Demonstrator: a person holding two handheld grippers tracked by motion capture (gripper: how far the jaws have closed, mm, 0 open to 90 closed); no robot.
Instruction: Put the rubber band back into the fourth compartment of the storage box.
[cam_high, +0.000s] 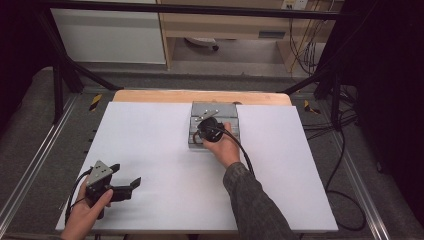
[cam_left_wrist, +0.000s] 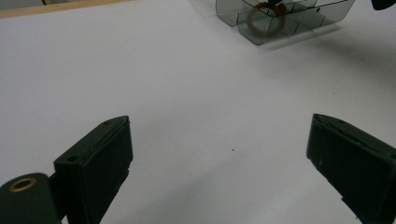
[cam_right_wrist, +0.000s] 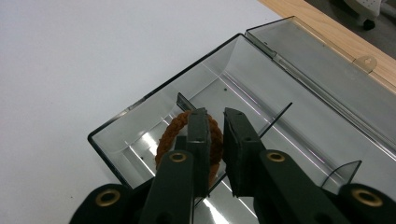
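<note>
The left claw is hovering wide apart over the near left of the white desk. Farther off, the right claw, narrowed with a slim gap showing (whether it is gripping, I cannot tell), is reaching into the clear box, straddling the braided brown ring lying flat in the near compartment. It looks light and soft; pinching one side of the loop seems best.
</note>
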